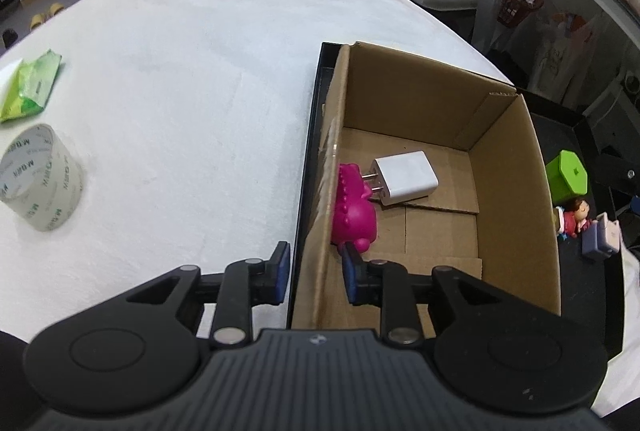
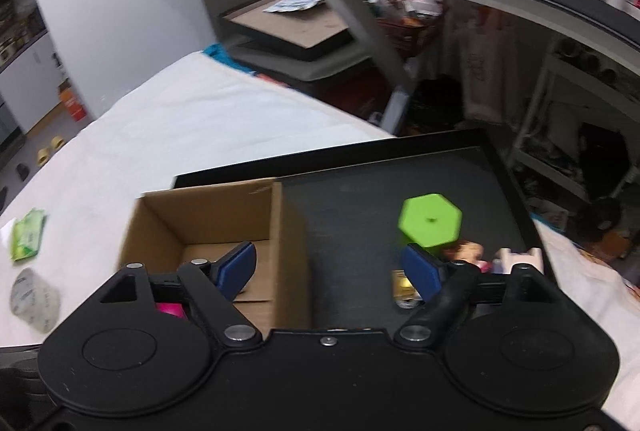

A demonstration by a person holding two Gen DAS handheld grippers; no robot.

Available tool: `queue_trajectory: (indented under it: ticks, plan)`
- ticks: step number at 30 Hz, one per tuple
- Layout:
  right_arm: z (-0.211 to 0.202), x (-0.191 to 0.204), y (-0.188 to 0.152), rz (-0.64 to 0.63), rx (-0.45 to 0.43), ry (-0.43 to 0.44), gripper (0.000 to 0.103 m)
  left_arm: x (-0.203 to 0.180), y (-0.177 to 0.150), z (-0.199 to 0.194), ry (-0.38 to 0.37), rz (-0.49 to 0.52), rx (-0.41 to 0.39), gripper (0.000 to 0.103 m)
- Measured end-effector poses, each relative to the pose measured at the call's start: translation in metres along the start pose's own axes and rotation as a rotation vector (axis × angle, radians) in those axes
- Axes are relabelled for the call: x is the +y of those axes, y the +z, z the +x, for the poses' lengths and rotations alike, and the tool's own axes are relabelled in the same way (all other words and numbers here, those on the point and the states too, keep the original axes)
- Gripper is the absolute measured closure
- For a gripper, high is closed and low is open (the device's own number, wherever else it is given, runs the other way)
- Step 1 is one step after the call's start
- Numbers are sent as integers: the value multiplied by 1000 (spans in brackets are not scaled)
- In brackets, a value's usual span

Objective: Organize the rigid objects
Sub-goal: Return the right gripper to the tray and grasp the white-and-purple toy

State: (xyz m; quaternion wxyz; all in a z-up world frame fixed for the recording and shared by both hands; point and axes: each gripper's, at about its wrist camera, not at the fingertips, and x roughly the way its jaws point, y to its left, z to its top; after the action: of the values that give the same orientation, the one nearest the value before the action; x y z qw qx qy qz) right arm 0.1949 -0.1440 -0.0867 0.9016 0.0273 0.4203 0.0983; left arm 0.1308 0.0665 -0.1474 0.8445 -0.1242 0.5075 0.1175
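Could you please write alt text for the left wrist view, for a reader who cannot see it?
The open left gripper straddles the near left wall of a cardboard box holding a magenta toy and a white charger. The box sits in a black tray; a tape roll and green packet lie on the white tablecloth.

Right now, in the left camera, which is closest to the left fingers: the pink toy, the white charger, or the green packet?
1. Pink toy, in the cardboard box, just ahead of the left gripper.
2. White charger, behind the toy.
3. Green packet, far left on the table.
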Motion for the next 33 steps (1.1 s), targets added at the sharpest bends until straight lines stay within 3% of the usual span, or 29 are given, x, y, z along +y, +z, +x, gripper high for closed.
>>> queue_trajectory:
  ticks: [10,12,23,33]
  plan:
    - [11,-36,-9,56,-34,-63,20,-33,-1,-1,89,83,18,61]
    - [12,-43,-11,64,-39,-76,15,-38,0,0,112,95,20,58]
    - [27,-73,-22,43,-27,-262,5,-57,3,5,214,100,35,51]
    - [44,-103,-30,107,28,-256,7,-66,4,9,292,93,46,50]
